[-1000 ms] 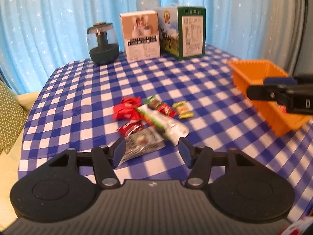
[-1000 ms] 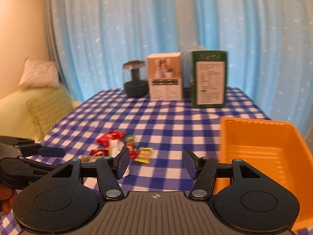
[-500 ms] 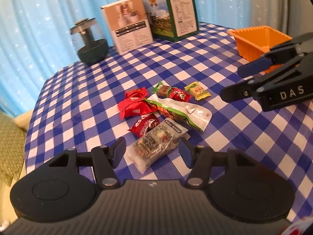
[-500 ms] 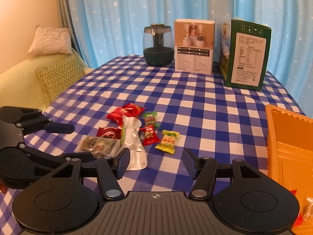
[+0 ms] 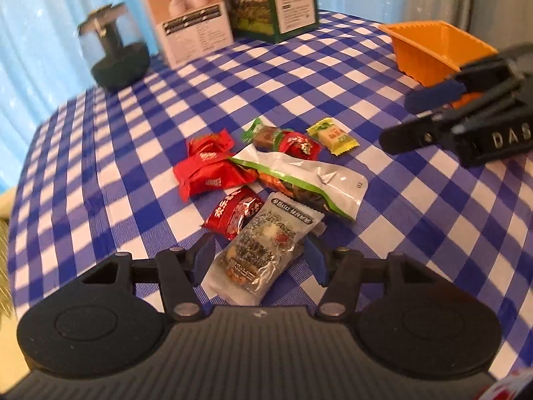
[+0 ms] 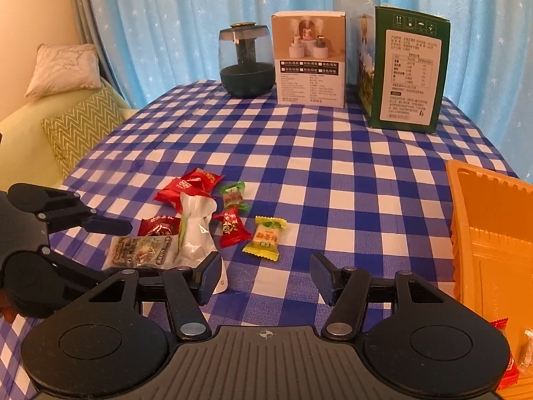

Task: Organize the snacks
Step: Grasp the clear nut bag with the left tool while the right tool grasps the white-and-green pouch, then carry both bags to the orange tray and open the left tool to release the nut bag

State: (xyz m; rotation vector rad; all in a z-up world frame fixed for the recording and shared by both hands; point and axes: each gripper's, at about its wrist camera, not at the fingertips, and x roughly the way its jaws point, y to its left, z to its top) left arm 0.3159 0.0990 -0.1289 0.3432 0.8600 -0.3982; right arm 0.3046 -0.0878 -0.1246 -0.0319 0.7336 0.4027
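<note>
**Checked cloth, a heap of snacks, two grippers closing in from either side**

Blue-and-white gingham covers the table (image 6: 299, 153), and the snack pile sits near its front edge. The left gripper (image 5: 260, 256) hangs low over the clear nut-mix packet (image 5: 263, 250), its blue pads standing apart on either side of the packet's near end, not pressing it as far as I can see. Just behind, a dark red candy (image 5: 235, 211) tucks against the packet's corner. A long white-and-green pouch (image 5: 306, 180) lies diagonally across the heap, overlapping the red wrappers (image 5: 206, 170) on its left. Beyond the pouch lie a green-ended toffee (image 5: 263, 133) and a small red sweet (image 5: 298, 143), touching each other, and a yellow candy (image 5: 333, 136) lies alone just to their right.

Over on the right, the right gripper (image 6: 266, 273) holds its jaws open with nothing between them, above bare cloth just short of the yellow candy; the pouch's tail lies by its left finger. The orange tray (image 6: 466, 233) waits at the right edge, with a red wrapper (image 6: 504, 353) and a clear one (image 6: 528, 350) already inside its near end.

At the back stand a dark glass humidifier (image 6: 246, 63), its beige carton (image 6: 308, 60) and a green carton (image 6: 404, 70), well clear of the pile. Blue starred curtains (image 6: 166, 16) hang behind; a sofa with cushions (image 6: 76, 123) sits off to the left.
</note>
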